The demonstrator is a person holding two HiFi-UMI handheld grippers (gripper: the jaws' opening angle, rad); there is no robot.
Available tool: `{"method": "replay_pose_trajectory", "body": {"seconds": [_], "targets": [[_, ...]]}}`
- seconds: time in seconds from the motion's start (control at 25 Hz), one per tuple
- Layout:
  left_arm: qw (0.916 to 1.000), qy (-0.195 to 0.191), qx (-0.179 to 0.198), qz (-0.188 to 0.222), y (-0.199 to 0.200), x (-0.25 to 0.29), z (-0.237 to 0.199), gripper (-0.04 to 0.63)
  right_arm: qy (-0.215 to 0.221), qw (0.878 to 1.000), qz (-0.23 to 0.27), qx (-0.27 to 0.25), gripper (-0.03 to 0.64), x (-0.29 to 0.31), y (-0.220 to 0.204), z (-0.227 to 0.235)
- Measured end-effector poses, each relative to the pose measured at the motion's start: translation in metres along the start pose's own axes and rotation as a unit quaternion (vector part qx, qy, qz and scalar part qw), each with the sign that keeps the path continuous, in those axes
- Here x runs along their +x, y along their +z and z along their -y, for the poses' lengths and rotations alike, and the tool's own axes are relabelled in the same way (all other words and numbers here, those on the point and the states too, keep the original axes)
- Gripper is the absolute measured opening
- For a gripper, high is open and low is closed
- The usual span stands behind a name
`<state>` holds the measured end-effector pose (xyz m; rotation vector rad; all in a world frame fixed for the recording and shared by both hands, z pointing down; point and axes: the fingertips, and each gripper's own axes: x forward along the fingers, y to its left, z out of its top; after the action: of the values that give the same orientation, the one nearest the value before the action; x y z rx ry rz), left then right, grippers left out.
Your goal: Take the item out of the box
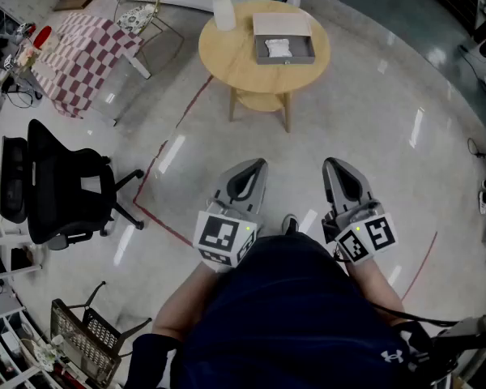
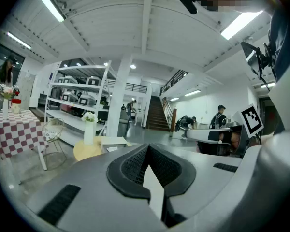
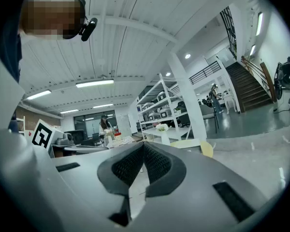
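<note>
In the head view a round wooden table (image 1: 227, 55) stands far ahead. On it lies an open grey box (image 1: 310, 49) with a white item (image 1: 277, 47) inside. My left gripper (image 1: 255, 165) and right gripper (image 1: 334, 165) are held side by side close to my body, over the floor and well short of the table. Both are shut with nothing between the pads. The left gripper view shows its closed tips (image 2: 147, 147), with the table (image 2: 84, 151) and box (image 2: 113, 141) small in the distance. In the right gripper view the tips (image 3: 143, 145) meet too.
A white vase of flowers (image 1: 223, 6) stands at the table's left edge. A table with a checked cloth (image 1: 81, 51) and a wire chair (image 1: 142, 6) are at the far left. A black office chair (image 1: 53, 185) and a mesh chair (image 1: 85, 331) stand to my left. People are in the background.
</note>
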<state>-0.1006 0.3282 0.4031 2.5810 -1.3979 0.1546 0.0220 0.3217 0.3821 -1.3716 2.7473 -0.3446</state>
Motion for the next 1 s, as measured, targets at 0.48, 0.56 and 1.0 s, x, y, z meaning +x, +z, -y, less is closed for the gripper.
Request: {"method": "replay_pose_trajectory", "body": {"seconds": [0.48,0.56,1.0], "targets": [[1.0,-0.002,-0.001,-0.003,-0.003,0.005,-0.008,0.015,-0.001,1.0,-0.001,0.02,0.008,0.01,-0.004,0.003],[1.0,-0.002,-0.002,-0.004,-0.003,0.008,-0.009,0.014,-0.002,1.0,-0.003,0.025,0.008,0.012,-0.005,0.006],[0.9999,0.001,-0.004,-0.014,-0.008,0.035,0.012,0.014,0.003,0.999,-0.009,0.036,0.008,0.001,-0.007,0.037]]}}
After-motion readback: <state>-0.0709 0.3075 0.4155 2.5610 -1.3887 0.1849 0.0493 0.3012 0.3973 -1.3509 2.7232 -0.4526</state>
